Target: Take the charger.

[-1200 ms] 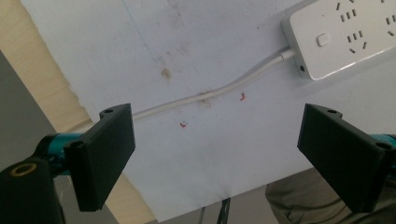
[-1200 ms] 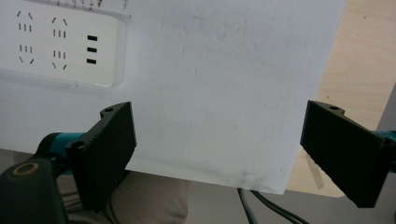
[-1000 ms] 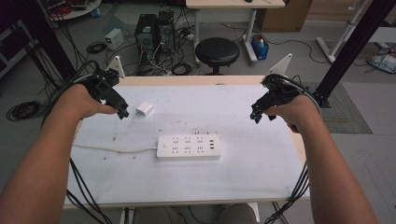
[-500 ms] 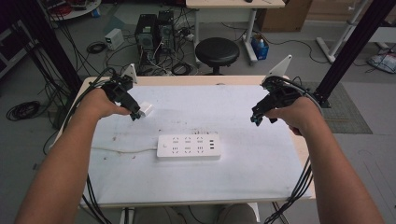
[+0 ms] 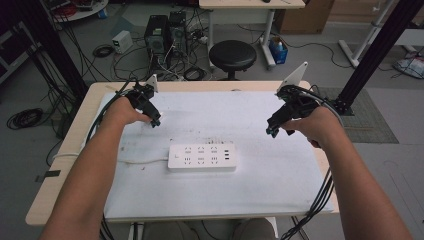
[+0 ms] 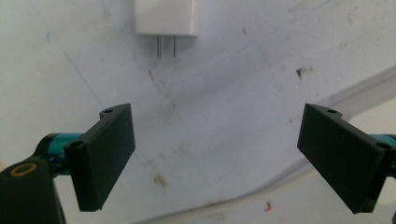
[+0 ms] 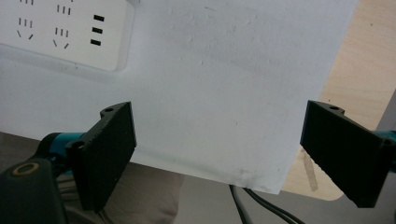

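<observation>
Black jaws of the left gripper (image 6: 212,158) stand spread wide with nothing between them, and just ahead of their gap lies the white plug adapter (image 6: 166,17), its two metal prongs (image 6: 166,46) pointing back toward the jaws. Nothing is grasped yet, so the work is at its very start: the adapter must be closed on, lifted, and presumably carried to the white power strip (image 5: 202,157), which sits in the middle of the white mat (image 5: 260,115) with every socket vacant. From above, the left gripper (image 5: 153,120) covers the spot on the mat's far left where the adapter rests. The right gripper (image 5: 272,131) is spread just as wide and holds nothing, hovering over the mat's right part, well apart from the strip.

Compared with a second ago, the left hand has moved in over the adapter, which then lay plainly beside the jaws; the right gripper and the strip have not shifted.
</observation>
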Available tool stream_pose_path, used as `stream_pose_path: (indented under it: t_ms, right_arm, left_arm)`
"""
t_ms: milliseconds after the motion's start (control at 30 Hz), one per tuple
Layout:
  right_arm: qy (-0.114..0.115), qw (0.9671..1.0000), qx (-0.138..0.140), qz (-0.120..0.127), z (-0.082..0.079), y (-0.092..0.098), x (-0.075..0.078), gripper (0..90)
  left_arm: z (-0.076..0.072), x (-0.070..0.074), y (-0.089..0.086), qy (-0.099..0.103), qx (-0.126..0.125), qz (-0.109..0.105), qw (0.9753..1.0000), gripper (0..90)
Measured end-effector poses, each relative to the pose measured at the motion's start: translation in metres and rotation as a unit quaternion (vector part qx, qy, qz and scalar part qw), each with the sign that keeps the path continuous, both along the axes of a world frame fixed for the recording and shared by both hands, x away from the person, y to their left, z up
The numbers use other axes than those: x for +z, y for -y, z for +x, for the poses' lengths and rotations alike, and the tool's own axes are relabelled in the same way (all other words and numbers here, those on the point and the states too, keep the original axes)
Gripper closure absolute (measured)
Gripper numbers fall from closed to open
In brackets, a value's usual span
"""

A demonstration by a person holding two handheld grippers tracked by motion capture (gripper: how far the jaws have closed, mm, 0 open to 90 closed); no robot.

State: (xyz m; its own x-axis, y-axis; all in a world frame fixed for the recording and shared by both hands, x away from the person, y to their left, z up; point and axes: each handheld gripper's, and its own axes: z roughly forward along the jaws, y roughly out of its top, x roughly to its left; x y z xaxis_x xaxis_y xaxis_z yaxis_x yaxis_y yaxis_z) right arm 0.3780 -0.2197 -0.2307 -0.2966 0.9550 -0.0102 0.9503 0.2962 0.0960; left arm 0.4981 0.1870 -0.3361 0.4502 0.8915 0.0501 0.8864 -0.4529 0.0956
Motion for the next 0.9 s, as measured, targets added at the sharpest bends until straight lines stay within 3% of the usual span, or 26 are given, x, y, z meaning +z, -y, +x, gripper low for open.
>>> stream_pose_path:
  t_ms: [167,400,500,600,900]
  right_arm:
    - [-0.001,1.0,0.002,-0.003,-0.001,-0.001,-0.001,10.0]
    - [0.002,0.9999,0.006,-0.013,-0.002,0.001,-0.003,10.0]
    - [0.001,0.9999,0.007,-0.013,-0.002,0.001,-0.004,10.0]
    - [0.0,0.9998,0.01,-0.015,-0.002,0.001,-0.007,10.0]
    - [0.001,0.9997,0.014,-0.02,-0.005,0.0,-0.007,10.0]
  left_arm:
    - [0.009,-0.011,0.002,-0.007,0.0,-0.001,1.0,11.1]
    - [0.03,-0.031,-0.002,0.009,0.013,-0.001,0.9999,11.2]
    - [0.033,-0.032,-0.003,0.006,0.013,0.0,0.9999,11.2]
    - [0.042,-0.043,-0.005,0.001,0.015,-0.008,0.9999,11.5]
    - [0.055,-0.053,-0.007,0.001,0.006,-0.01,0.9999,12.6]
